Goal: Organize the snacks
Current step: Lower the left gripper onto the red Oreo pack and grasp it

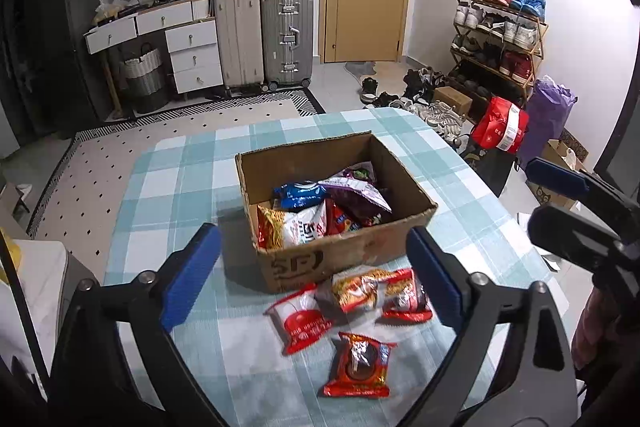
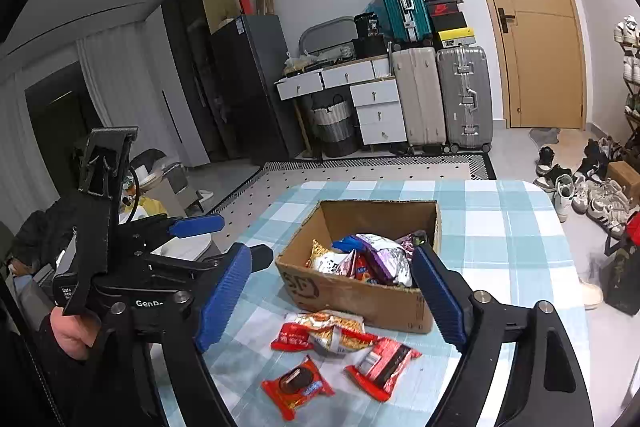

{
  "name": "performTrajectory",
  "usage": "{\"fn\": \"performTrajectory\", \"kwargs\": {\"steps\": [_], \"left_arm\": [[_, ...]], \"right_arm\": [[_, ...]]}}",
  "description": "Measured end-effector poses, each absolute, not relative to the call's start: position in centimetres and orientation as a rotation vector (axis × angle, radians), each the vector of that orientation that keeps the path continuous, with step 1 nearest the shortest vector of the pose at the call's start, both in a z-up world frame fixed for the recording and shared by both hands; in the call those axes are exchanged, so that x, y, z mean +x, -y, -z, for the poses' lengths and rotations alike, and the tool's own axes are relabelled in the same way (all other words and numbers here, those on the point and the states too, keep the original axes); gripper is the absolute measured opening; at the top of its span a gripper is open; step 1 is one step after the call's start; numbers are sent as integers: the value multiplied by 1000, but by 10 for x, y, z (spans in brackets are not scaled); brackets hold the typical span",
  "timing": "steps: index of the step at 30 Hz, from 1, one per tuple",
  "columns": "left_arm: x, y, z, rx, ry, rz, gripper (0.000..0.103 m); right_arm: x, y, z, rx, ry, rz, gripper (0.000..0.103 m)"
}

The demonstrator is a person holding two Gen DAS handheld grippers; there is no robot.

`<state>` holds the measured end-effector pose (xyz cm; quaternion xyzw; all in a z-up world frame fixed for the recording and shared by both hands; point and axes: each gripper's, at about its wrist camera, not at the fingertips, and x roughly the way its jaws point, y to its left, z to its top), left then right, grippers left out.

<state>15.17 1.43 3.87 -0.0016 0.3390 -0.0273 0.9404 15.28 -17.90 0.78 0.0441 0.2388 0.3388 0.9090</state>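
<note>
Snacks on checked tabletop (image 1: 192, 163), some boxed, some loose. Going left to right in the left wrist view: left claw (image 1: 316, 275) hangs wide open above the near edge, nothing between its blue pads. Cardboard box (image 1: 352, 251) sits mid-tabletop, open top, holding a pile of snack bags: orange noodle pack (image 1: 276, 227) at the near left, blue bag (image 1: 298, 195) behind it, purple bag (image 1: 360, 197) on top toward the right. Four loose packets lie just in front of the box, near each other: red-and-white packet (image 1: 298, 323) leftmost, orange noodle packet (image 1: 356, 289) touching the box front, red packet (image 1: 408, 299) to its right, red cookie packet (image 1: 358, 367) nearest the camera, apart from the rest. Right claw (image 1: 560, 187) shows at the far right edge, off the tabletop side, one blue pad visible.

Right wrist view: a hand (image 2: 72, 335) holds the left claw's handle at far left. Right claw (image 2: 336, 295) also wide open, empty, box and loose packets framed between its pads, touching none. Suitcases, drawers, door, shoe rack in background.
</note>
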Motion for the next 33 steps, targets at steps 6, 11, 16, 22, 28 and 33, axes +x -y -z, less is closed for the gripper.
{"fn": "performTrajectory", "kwargs": {"steps": [6, 11, 16, 22, 28, 33], "left_arm": [[125, -11, -42, -5, -667, 48, 101], [105, -10, -38, -21, -666, 42, 102], [97, -12, -26, -36, -682, 42, 102], [89, -10, 2, -43, -725, 48, 102], [88, -6, 33, -54, -772, 69, 102], [93, 0, 59, -52, -811, 83, 102]], "right_arm": [[126, 189, -10, 96, -462, -692, 91], [104, 200, -7, 112, -441, -679, 96], [88, 208, -3, 126, -429, -678, 97], [76, 213, 5, 133, -442, -665, 100], [68, 216, 18, 131, -458, -663, 101], [65, 217, 31, 123, -470, -659, 101]]}}
